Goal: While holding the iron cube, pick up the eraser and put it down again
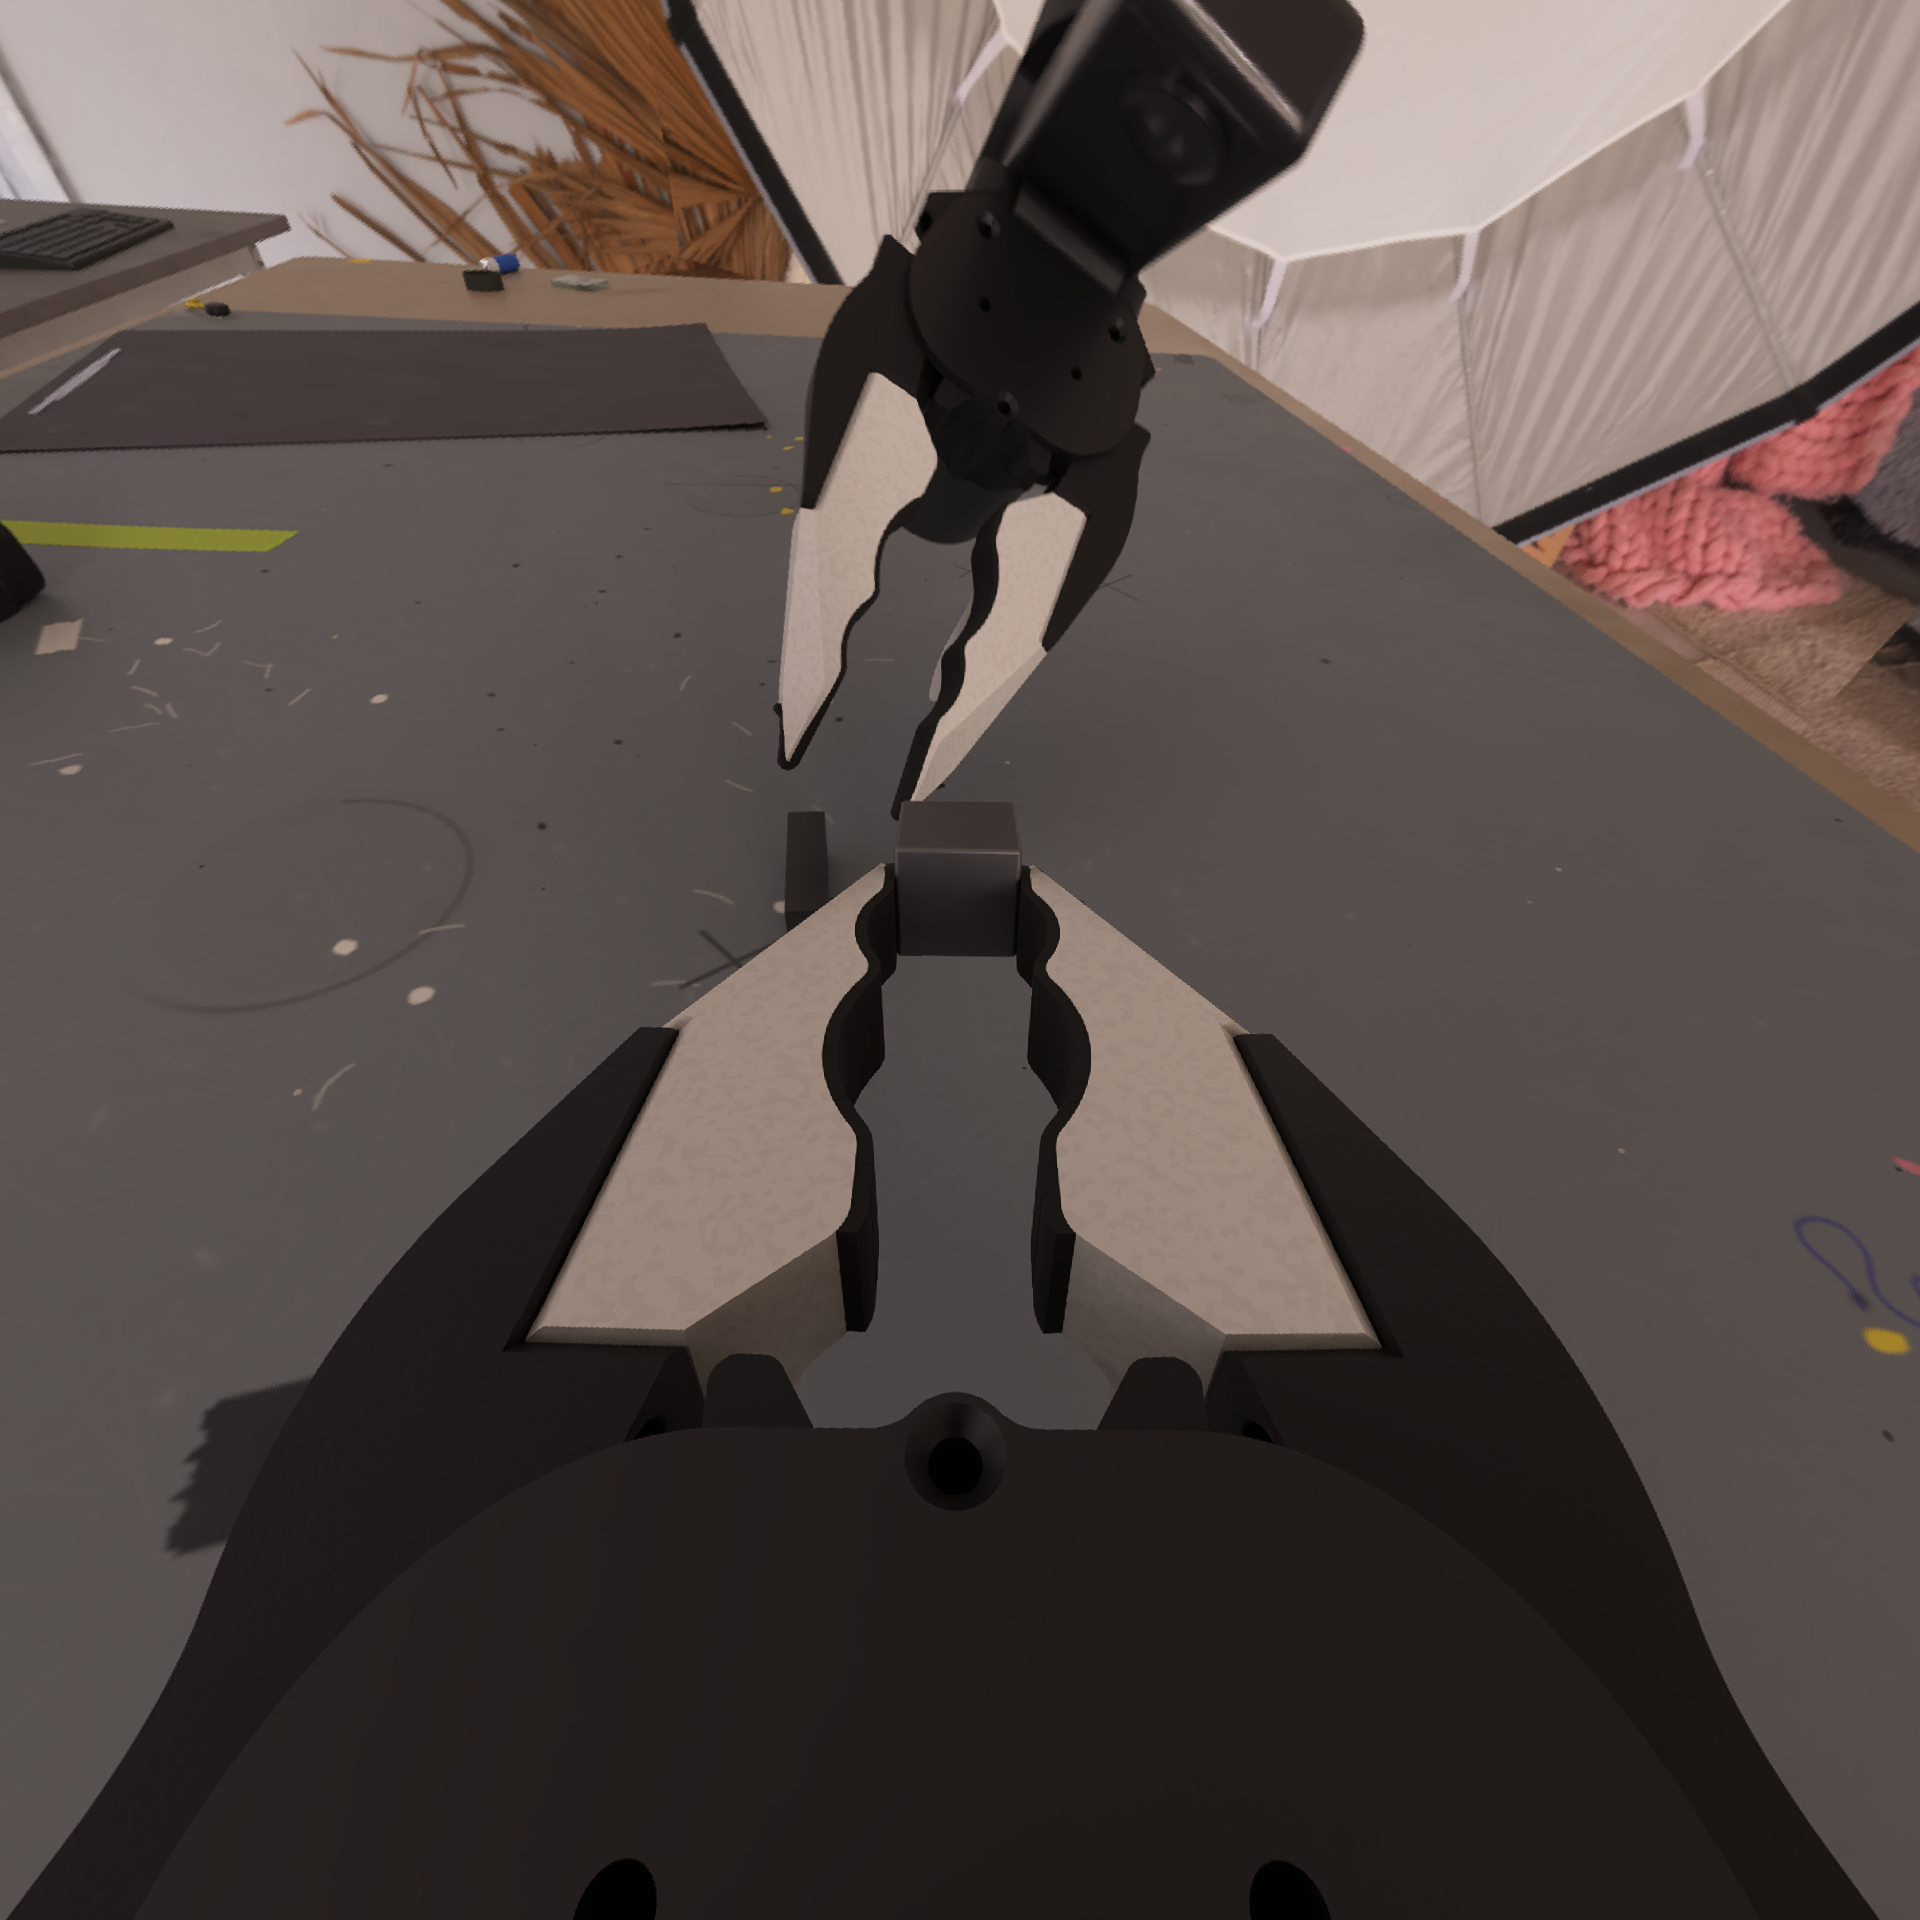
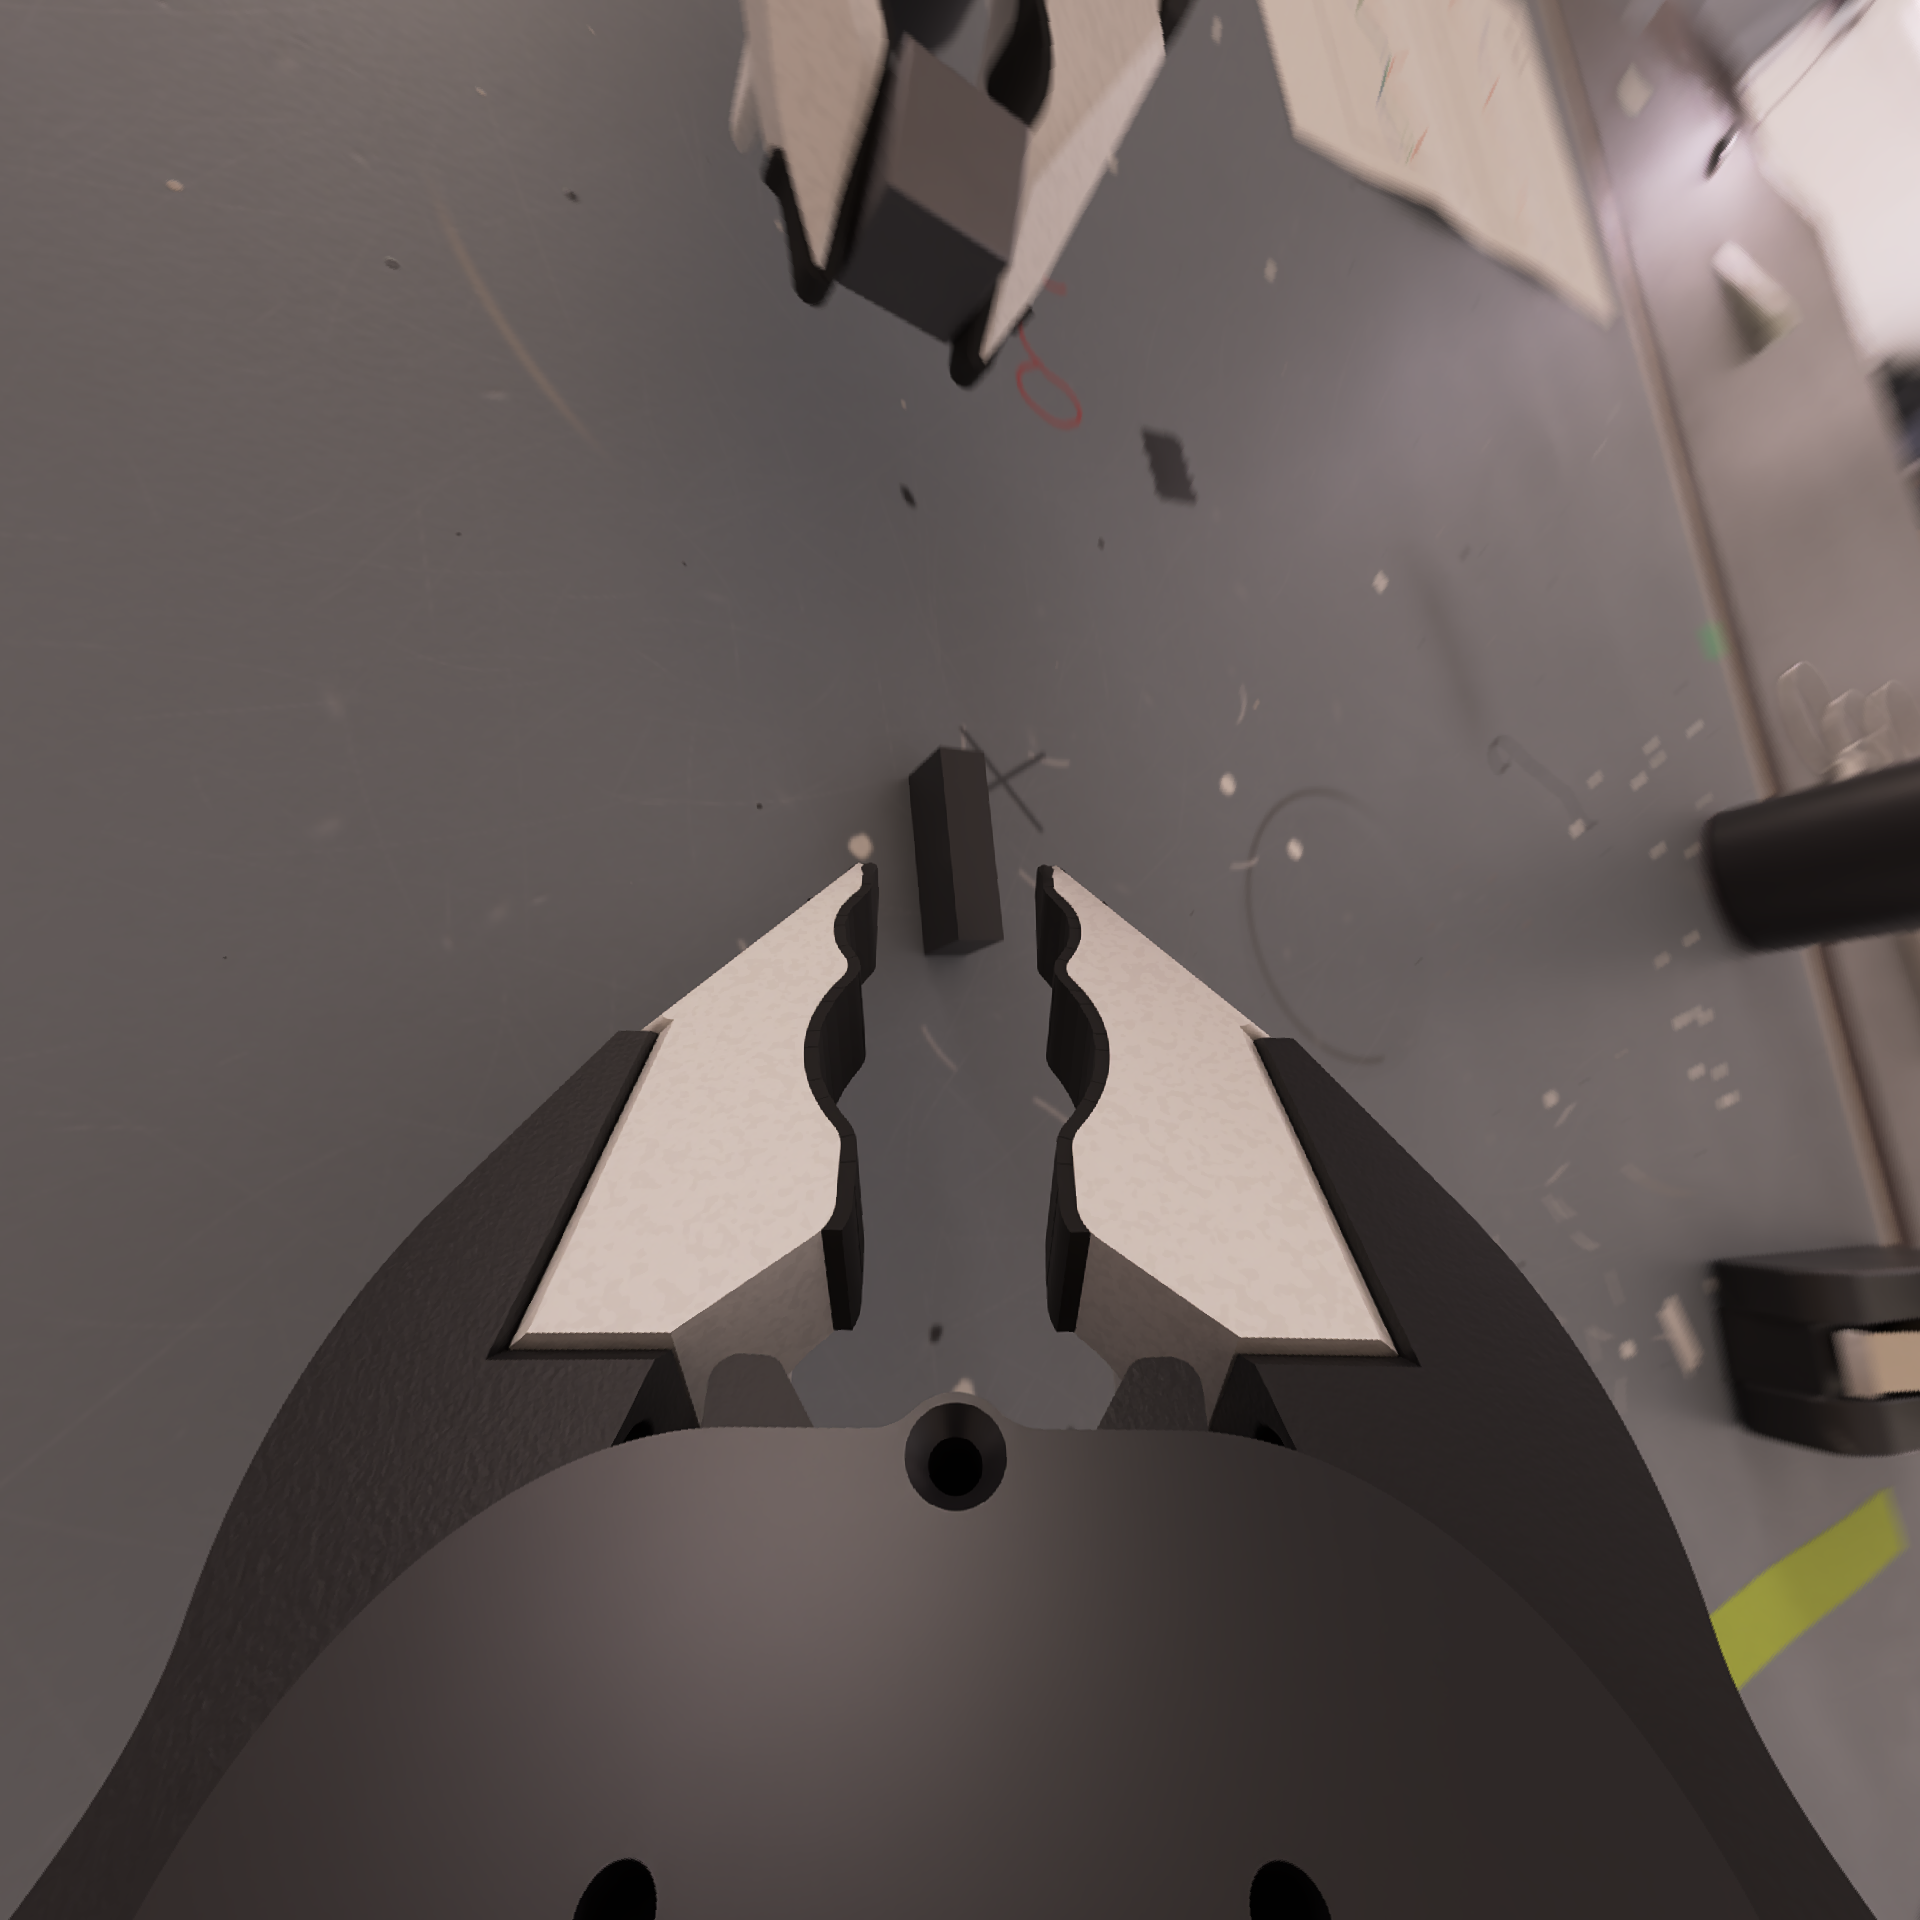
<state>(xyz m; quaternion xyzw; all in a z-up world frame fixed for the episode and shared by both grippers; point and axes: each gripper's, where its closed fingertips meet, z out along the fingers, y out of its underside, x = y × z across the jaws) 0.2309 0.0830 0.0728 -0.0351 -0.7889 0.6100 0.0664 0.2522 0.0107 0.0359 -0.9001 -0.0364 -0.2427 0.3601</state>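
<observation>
My left gripper (image 1: 956, 894) is shut on the iron cube (image 1: 956, 878), a dark grey metal block held between its fingertips above the table. The cube also shows in the right wrist view (image 2: 940, 171), held by the left gripper (image 2: 899, 312) at the top. The eraser (image 2: 954, 862), a small black bar, lies on the grey table; in the left wrist view it (image 1: 805, 868) is partly hidden behind my left finger. My right gripper (image 2: 956, 883) is open and points down, its fingertips on either side of the eraser's near end, apart from it. It shows in the left wrist view (image 1: 847, 779) hanging above the eraser.
The grey table (image 1: 416, 727) bears specks and scratches. A dark mat (image 1: 384, 390) lies at the back left, a yellow-green tape strip (image 1: 145, 538) at left. Black objects (image 2: 1813, 873) stand at the right edge of the right wrist view. The table edge (image 1: 1558, 582) runs at right.
</observation>
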